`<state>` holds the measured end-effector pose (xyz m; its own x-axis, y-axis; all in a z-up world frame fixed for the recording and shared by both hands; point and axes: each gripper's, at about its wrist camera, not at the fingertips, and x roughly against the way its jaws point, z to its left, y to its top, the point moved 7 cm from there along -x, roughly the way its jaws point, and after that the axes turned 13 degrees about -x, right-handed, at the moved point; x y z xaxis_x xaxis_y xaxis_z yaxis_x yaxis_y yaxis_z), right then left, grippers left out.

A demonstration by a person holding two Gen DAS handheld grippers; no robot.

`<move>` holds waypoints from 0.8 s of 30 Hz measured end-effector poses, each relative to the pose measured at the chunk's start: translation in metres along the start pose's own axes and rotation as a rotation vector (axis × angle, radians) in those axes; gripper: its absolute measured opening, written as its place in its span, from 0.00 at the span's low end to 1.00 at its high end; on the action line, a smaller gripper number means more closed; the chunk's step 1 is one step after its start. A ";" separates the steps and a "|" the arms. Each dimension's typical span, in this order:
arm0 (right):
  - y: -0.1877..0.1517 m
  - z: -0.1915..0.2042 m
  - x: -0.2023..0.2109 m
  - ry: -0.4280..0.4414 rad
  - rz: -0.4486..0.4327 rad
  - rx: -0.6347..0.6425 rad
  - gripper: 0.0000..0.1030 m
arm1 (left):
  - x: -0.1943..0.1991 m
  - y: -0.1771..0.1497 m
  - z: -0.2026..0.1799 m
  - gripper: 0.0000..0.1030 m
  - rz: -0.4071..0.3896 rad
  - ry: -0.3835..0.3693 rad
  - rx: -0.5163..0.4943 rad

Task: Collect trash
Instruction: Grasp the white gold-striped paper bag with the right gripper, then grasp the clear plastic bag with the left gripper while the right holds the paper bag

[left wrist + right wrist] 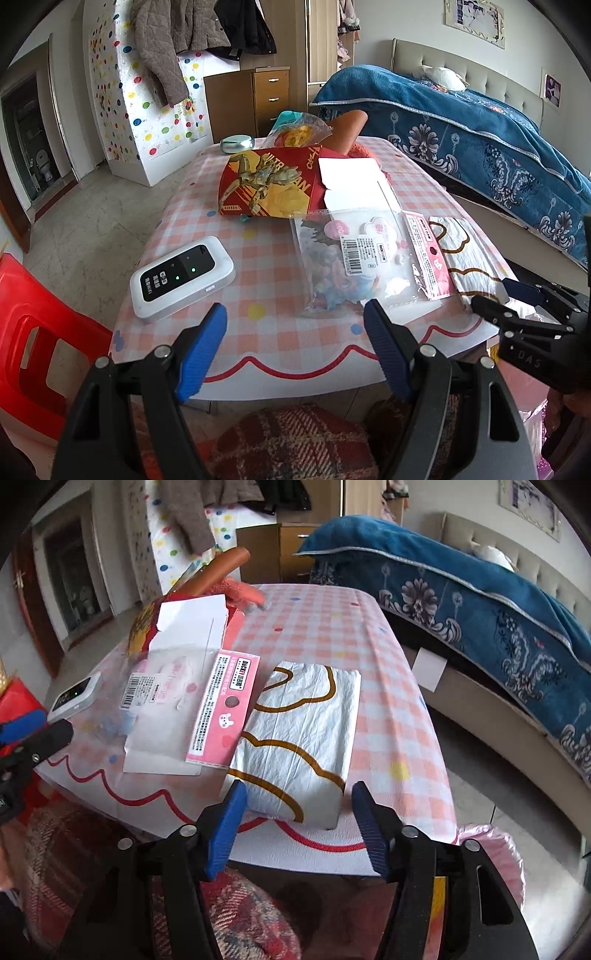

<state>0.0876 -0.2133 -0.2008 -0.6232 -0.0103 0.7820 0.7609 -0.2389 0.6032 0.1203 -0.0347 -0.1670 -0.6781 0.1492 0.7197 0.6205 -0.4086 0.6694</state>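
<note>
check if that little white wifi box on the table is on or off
On. Green lights glow on the dark face of the wifi box, which lies flat on the checked table.

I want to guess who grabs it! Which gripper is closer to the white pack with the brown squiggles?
Right. The right gripper sits open just before the white pack, straddling its near end. The left gripper hovers over by the clear bag.
</note>
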 end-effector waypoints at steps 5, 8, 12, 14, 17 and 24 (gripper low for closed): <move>-0.001 -0.009 0.005 0.023 -0.023 -0.034 0.10 | -0.002 -0.002 0.000 0.72 0.009 -0.003 -0.001; 0.010 -0.020 0.018 0.040 -0.078 -0.076 0.05 | -0.004 -0.003 -0.001 0.72 0.014 0.000 -0.008; 0.029 -0.026 0.038 0.051 -0.141 -0.076 0.05 | -0.013 -0.001 -0.001 0.72 0.028 -0.003 -0.004; 0.031 -0.023 0.039 0.058 -0.139 -0.055 0.05 | -0.021 0.001 -0.002 0.72 0.044 -0.015 -0.003; 0.028 -0.010 0.032 0.096 -0.104 -0.002 0.05 | -0.029 0.007 -0.006 0.72 0.055 -0.034 0.000; 0.014 0.024 0.016 0.131 -0.047 0.087 0.05 | -0.041 0.016 -0.007 0.72 0.066 -0.047 -0.010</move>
<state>0.0924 -0.1937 -0.1762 -0.6724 -0.1290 0.7289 0.7396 -0.1568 0.6545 0.1557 -0.0537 -0.1872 -0.6166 0.1635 0.7701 0.6591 -0.4278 0.6185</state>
